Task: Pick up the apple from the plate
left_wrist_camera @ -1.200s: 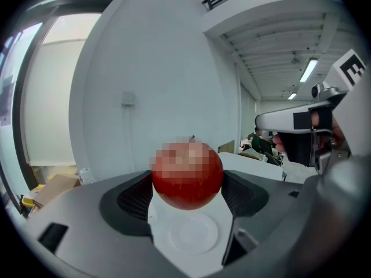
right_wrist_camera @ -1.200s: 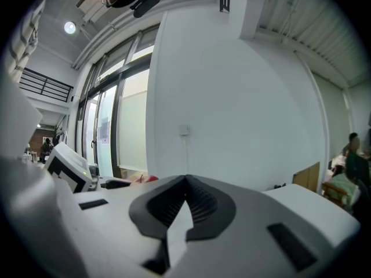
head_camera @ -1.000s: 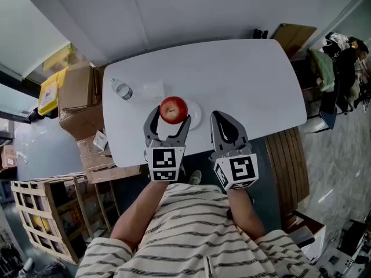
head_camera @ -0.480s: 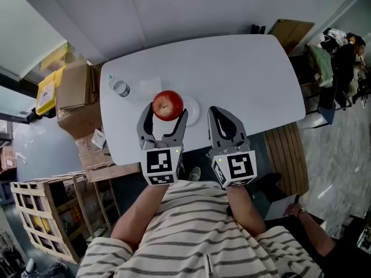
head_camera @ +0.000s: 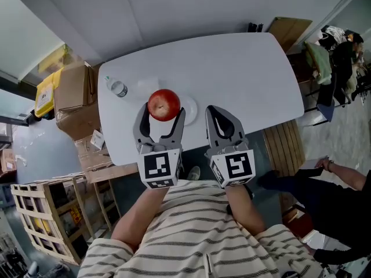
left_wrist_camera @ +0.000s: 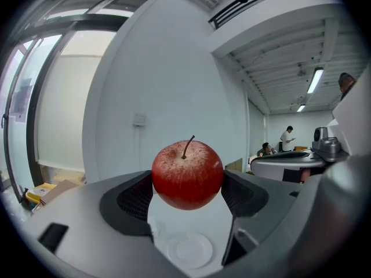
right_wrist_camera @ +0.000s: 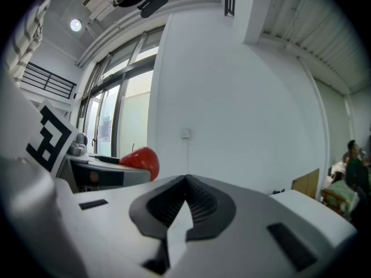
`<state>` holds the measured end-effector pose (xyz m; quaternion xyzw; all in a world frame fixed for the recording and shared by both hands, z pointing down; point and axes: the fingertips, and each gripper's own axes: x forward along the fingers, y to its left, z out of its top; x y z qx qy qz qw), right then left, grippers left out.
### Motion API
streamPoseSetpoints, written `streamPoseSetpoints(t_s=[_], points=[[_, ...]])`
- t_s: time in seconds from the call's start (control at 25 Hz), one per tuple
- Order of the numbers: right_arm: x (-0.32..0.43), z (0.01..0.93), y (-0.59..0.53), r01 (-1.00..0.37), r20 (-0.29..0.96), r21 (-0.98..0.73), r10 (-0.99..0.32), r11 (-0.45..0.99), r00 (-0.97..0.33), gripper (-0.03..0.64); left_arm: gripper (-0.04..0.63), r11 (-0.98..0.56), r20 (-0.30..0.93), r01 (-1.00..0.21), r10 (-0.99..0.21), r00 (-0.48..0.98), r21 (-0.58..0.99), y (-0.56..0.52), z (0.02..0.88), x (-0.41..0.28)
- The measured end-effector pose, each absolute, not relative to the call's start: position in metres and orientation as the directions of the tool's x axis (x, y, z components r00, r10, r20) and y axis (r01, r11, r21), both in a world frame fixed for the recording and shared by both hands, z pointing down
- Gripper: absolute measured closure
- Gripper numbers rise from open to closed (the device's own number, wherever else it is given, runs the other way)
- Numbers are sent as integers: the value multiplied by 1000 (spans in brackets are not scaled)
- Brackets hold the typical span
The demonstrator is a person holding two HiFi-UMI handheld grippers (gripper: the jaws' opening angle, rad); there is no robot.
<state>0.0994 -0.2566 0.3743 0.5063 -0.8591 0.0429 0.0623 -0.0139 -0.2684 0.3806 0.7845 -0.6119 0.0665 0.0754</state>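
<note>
The one plate (head_camera: 192, 110) is a small, round, white dish and it holds nothing. It lies on the white tabletop (head_camera: 232, 68) close to the near edge, left of its middle. In the left gripper view its shallow rim shows straight below the fruit.

The single apple (head_camera: 164, 103) is red, finely speckled and glossy, with a thin brown stem pointing up. It hangs clear of the plate, gripped by the left gripper (head_camera: 163, 111), whose ribbed dark pads press on its two flanks. The right gripper (head_camera: 212, 113) hovers over the near edge just beside it. Its jaws are pressed together at the tips with nothing between them, and the ridged pads show only a narrow wedge of light lower down.

One clear plastic bottle (head_camera: 118, 88) sits near the tabletop's left edge, probably upright, though from straight above that is hard to judge.

The tabletop is smooth and matte with rounded corners. Each of the two grippers is grey, moulded plastic and carries a cube with black-and-white square markers.
</note>
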Motion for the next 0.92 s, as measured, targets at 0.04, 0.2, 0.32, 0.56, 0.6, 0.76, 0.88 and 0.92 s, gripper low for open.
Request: streamPoseSetpoints(t_s=[0.04, 0.2, 0.32, 0.56, 0.6, 0.76, 0.88, 0.92], points=[[99, 374, -256, -874, 150, -10, -864, 485, -481, 612, 216, -241, 196, -970, -950, 243, 38, -268, 381, -13], [100, 374, -254, -873, 148, -9, -862, 488, -484, 612, 216, -243, 191, -969, -950, 246, 36, -266, 380, -11], [100, 372, -253, -872, 146, -4, -862, 490, -485, 612, 216, -241, 184, -970, -952, 244, 38, -265, 377, -11], [99, 371, -251, -871, 141, -8, -862, 491, -487, 612, 216, -250, 178, -967, -951, 253, 38, -263, 375, -12], [99, 372, -251, -870, 142, -10, -861, 492, -489, 612, 216, -254, 180, -966, -950, 257, 39, -262, 375, -11], [99, 372, -250, -870, 144, -5, -861, 493, -488, 612, 217, -266, 181, -963, -946, 269, 42, -262, 376, -10], [98, 371, -250, -869, 143, -2, -860, 494, -489, 612, 218, -263, 178, -964, -947, 267, 43, -262, 374, -11], [98, 370, -250, -869, 143, -2, -860, 495, -490, 612, 218, -262, 178, -964, -948, 265, 43, -262, 374, -11]])
